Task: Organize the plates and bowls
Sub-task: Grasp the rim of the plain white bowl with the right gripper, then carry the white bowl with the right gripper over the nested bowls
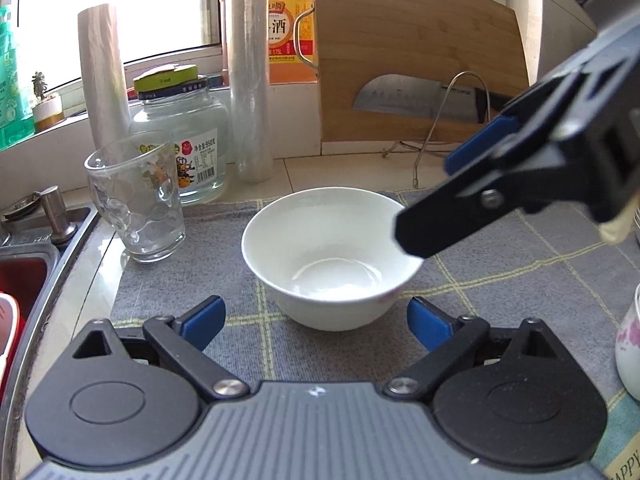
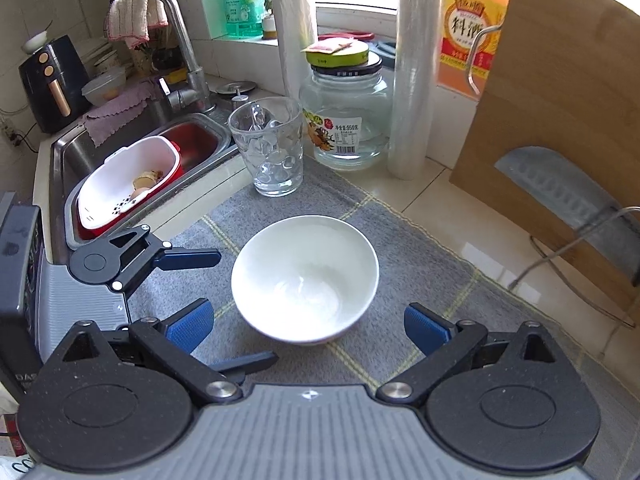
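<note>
A plain white glazed ceramic bowl [image 1: 332, 258] stands upright and empty on a grey woven mat with pale yellow grid lines [image 1: 500, 264], its inside glossy; a faint pinkish mark shows on its outer wall, too blurred to read. The left gripper [image 1: 316, 320] has its blue-padded jaws spread wide just short of the bowl, not touching it. The right gripper [image 2: 306, 326] is likewise spread, clear of the bowl. Behind stands a clear glass jar with a green lid [image 2: 346, 116], its label showing "950" and a barcode. An orange carton [image 2: 466, 24] bears Chinese characters. A dimpled clear tumbler [image 2: 270, 146] stands beside the jar.
</note>
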{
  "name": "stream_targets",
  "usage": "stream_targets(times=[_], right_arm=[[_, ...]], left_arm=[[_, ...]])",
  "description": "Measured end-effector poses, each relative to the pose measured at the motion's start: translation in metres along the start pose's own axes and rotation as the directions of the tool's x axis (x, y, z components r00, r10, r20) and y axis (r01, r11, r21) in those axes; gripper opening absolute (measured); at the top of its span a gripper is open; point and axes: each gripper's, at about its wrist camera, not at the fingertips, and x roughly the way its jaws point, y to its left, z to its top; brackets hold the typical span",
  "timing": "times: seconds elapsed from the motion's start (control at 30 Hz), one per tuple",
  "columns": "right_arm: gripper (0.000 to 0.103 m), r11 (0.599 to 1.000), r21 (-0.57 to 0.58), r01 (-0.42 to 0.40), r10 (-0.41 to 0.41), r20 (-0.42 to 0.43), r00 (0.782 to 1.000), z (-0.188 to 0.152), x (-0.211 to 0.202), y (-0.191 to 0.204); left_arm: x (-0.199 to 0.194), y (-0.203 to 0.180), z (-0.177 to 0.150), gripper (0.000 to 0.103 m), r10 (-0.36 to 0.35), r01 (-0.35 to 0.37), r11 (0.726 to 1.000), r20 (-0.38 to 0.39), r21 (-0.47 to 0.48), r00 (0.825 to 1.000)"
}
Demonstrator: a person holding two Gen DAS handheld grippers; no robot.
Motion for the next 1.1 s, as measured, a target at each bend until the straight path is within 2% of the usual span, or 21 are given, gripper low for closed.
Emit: stream_targets(times=[0.27, 0.63, 1.1], right_arm=[[0.094, 0.997, 0.066, -0.026, 0.028, -0.038, 0.999, 0.014, 0.042, -0.02], [0.076, 0.992, 0.092, -0.085, 0.089, -0.05, 0.995, 0.024, 0.058, -0.029], [0.073, 0.987, 0.104, -0.12, 0.128, -0.067, 0.99, 0.031, 0.069, -0.035]], left_arm=[[0.011, -0.003, 0.004, 0.095, -0.025, 0.025, 1.0, 0.02, 0.004, 0.999], [0.014, -0.003, 0.008, 0.092, -0.062, 0.062, 0.998, 0.027, 0.016, 0.998], [0.014, -0.003, 0.008, 0.092, -0.064, 0.064, 0.998, 0.024, 0.018, 0.998]])
